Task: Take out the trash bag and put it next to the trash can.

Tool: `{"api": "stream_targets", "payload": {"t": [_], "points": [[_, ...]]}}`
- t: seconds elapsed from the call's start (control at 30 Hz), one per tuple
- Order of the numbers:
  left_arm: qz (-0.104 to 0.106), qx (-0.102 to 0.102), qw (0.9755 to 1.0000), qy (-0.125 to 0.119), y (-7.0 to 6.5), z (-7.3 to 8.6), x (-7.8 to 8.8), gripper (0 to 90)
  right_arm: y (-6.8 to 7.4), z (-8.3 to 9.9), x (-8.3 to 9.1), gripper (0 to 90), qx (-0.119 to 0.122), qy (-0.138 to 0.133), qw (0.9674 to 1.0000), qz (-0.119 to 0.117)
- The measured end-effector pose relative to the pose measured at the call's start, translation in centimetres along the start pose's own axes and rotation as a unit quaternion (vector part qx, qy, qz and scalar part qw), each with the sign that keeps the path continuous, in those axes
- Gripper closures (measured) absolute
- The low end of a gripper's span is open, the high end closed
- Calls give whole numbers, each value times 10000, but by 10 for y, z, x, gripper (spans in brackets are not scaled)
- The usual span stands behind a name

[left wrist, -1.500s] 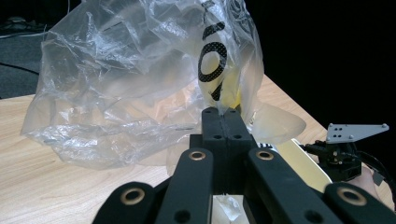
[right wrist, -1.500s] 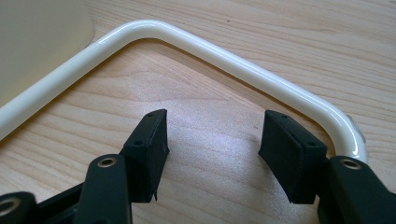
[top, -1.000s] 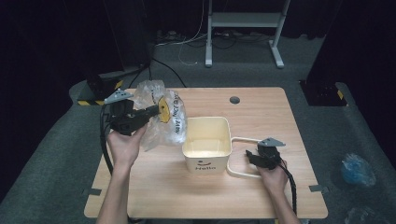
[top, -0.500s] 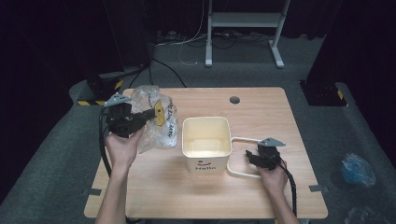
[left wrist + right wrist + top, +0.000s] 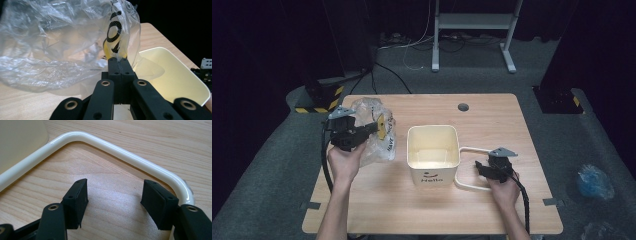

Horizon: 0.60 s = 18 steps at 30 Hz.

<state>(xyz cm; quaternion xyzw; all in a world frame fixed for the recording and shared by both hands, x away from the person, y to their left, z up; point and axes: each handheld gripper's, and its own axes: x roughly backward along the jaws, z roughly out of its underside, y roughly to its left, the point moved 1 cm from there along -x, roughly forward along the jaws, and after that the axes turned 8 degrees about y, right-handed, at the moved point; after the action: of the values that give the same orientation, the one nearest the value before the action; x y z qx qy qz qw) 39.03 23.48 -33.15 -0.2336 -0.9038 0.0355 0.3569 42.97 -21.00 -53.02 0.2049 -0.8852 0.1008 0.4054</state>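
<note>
Tabletop: left gripper pinches plastic bag.

Wooden table; grey carpet; dark surroundings

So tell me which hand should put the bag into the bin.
Left. The left gripper is already shut on the plastic bag beside the bin; the right gripper sits open, empty, by the handle.

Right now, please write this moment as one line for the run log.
left gripper: shut on clear plastic bag, left of cream bin | right gripper: open, jaws just opening, nothing between, beside bin handle | wooden table
</note>
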Motion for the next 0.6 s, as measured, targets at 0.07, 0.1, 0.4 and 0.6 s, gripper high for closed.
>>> {"api": "stream_targets", "payload": {"t": [0.07,0.1,0.4,0.6], "points": [[-19,7,10000,34,2,2,-3,900,0,0,0,373,3,-1,10000,4],[-25,16,10000,45,2,3,-4,900,0,0,0,372,-1,2,10000,8],[-60,8,9999,127,4,6,-13,900,0,0,0,370,-25,6,10000,3],[-115,-20,9997,223,7,8,-20,900,0,0,0,369,-39,13,10000,10]]}}
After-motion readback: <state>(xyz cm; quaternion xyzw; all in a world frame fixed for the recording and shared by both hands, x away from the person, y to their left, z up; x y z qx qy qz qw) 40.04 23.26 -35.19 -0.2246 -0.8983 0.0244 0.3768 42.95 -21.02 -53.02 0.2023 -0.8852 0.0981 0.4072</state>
